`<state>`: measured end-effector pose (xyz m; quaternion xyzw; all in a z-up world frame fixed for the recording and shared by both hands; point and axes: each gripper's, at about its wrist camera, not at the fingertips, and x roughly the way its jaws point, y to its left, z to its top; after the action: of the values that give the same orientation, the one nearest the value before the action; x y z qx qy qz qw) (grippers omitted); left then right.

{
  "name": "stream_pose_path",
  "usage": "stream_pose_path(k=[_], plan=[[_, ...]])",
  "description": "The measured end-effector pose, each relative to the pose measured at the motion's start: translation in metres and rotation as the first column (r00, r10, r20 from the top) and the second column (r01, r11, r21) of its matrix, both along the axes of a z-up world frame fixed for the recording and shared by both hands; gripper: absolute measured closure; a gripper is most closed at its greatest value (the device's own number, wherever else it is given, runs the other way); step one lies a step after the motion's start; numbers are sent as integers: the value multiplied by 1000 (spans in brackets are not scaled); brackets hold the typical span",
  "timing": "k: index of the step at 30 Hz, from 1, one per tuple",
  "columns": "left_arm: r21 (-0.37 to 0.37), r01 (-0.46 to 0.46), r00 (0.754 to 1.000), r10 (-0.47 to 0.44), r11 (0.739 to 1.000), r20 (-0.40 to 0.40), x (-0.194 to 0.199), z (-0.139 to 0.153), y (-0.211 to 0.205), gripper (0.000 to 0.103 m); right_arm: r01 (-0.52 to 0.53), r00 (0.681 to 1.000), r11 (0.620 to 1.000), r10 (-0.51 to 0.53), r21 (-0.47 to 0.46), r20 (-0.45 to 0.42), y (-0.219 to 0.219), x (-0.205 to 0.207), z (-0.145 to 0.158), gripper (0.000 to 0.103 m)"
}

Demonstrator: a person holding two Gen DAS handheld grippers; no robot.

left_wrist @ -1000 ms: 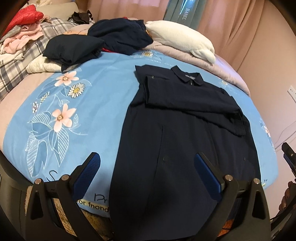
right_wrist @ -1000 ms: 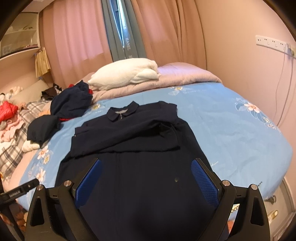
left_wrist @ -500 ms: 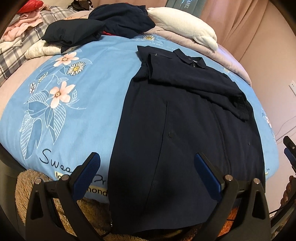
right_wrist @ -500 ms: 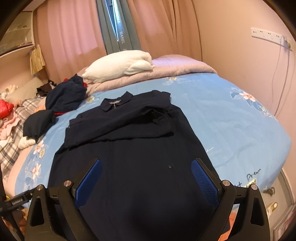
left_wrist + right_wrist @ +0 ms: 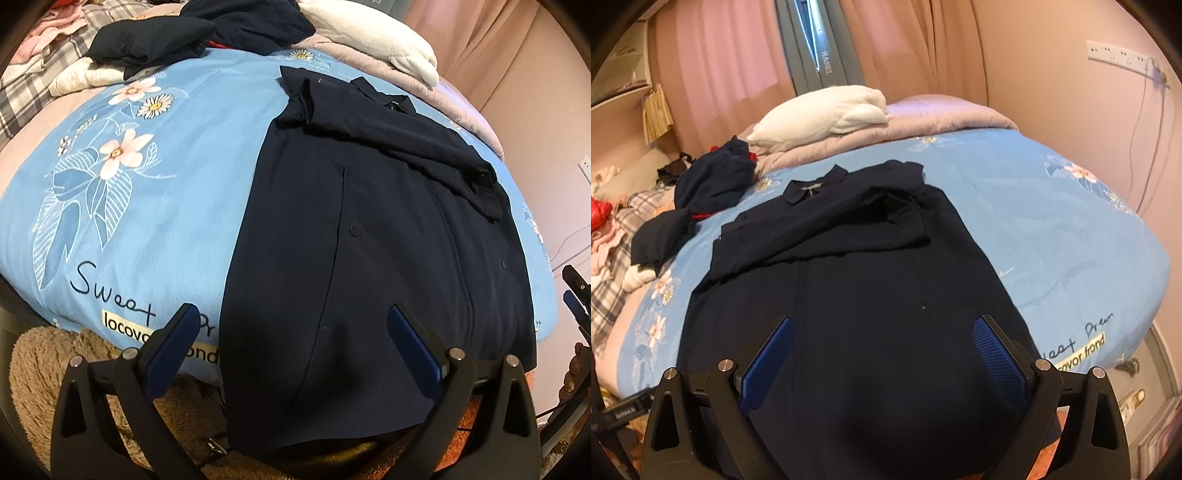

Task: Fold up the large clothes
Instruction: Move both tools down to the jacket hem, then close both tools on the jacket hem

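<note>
navy dress (image 5: pixel 369 240) beneath both gaping claws: left claw (image 5: pixel 295 332); right claw (image 5: pixel 882 345)

We hold our left gripper (image 5: pixel 295 332) with its jaws spread wide, the blue-padded fingers (image 5: pixel 173 339) well apart and gripping nothing, tilted down and forward. Our right gripper (image 5: pixel 882 350) is likewise wide open and empty, its blue pads (image 5: pixel 997 362) facing each other across the gap. At the right edge of the left wrist view we see part of that right gripper and some fingertips of our hand (image 5: pixel 576 369) holding it
</note>
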<state>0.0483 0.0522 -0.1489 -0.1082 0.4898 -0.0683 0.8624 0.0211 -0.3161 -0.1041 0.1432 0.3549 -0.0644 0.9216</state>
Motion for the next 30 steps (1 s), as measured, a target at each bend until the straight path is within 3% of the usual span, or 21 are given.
stream_pose_path(k=[17, 21, 30], plan=[[-130, 9, 992, -25, 992, -127, 3, -34, 17, 2, 105, 985, 993, -97, 51, -139, -59, -16, -42, 6], [-165, 11, 988, -36, 986, -148, 4, -39, 20, 2, 131, 976, 991, -125, 26, -176, -71, -20, -50, 6], [-190, 38, 985, -68, 981, -156, 3, -45, 19, 3, 108, 967, 993, -93, 50, -236, -85, -22, -74, 6]])
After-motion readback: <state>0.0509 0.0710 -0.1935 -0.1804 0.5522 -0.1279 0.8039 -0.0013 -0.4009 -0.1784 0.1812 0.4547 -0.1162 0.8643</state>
